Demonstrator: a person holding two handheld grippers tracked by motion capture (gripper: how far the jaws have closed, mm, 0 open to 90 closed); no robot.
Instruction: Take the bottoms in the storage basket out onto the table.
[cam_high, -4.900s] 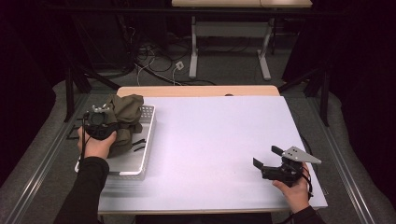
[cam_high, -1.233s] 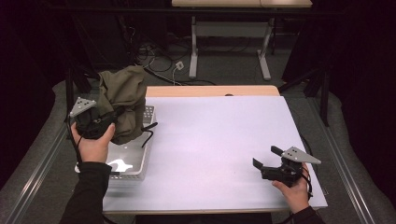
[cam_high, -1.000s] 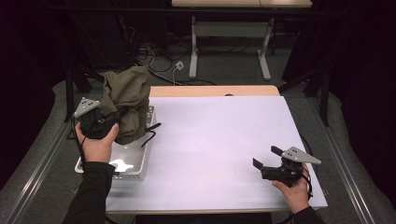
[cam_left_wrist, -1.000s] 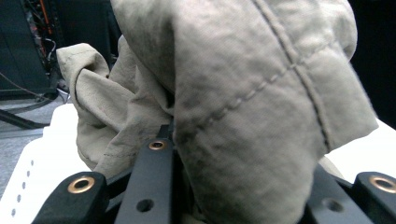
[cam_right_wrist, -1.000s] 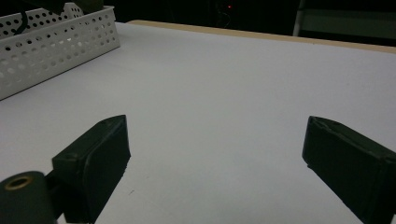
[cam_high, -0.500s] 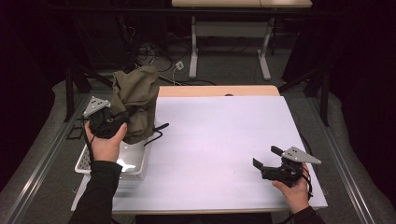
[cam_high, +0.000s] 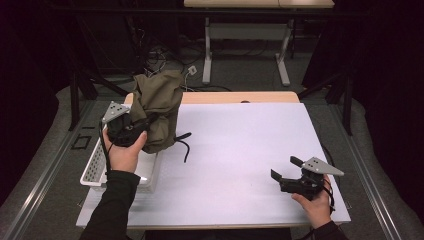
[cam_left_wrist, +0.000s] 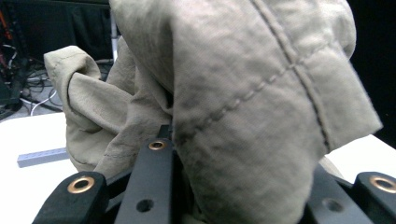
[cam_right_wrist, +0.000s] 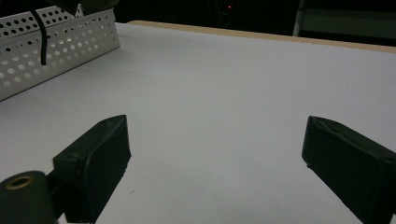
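— While the left tool is clamped on the olive cloth bag, where do we have it?

— We hold it lifted above the far end of the white perforated basket, at the table's left edge. In the left gripper view the fabric bulges between our jaws and drapes over them, a stitched seam running across it. A black strap dangles from the bag, over the white surface just right of the basket.

— And the right tool?

— We rest it low near the front right corner, its jaws spread wide with nothing between them. Its own camera shows bare table ahead and the basket wall well off to the left.

— How much room do we have?

— The whole middle of the table lies open between the basket and the right tool, up to the wooden strip along the far edge.
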